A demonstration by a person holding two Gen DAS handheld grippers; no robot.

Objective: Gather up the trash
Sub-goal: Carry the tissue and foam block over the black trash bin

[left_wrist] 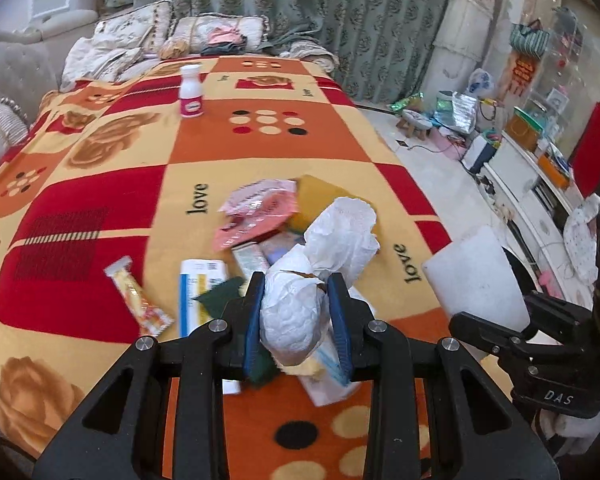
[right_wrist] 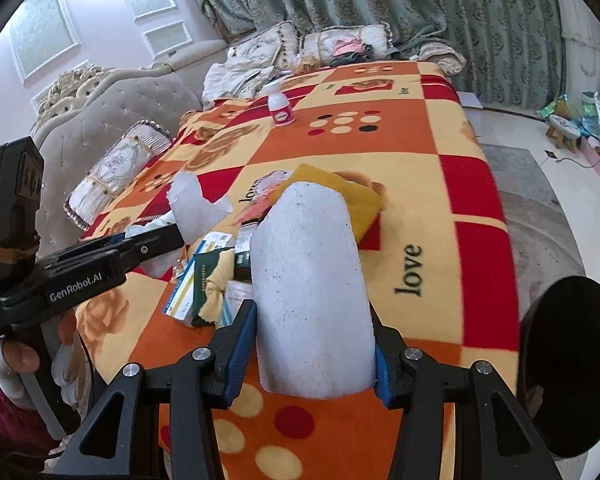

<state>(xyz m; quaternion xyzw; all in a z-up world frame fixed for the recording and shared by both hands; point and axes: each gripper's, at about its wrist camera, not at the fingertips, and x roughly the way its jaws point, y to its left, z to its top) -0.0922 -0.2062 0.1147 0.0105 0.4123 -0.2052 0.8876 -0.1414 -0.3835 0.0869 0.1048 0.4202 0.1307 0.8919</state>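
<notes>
gripping a crumpled white tissue (left_wrist: 300,312), left gripper (left_wrist: 300,320) raised over the litter pile (left_wrist: 256,240) mid-blanket (left_wrist: 100,160), right gripper (right_wrist: 312,344) clamped on a white foam block (right_wrist: 308,280) near the bed's right edge, bare floor (right_wrist: 540,208) beyond, pink-labelled bottle (left_wrist: 191,92) standing well apart

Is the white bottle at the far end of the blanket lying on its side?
No, the white bottle stands upright on the blanket, cap up, pink label facing the camera.
</notes>
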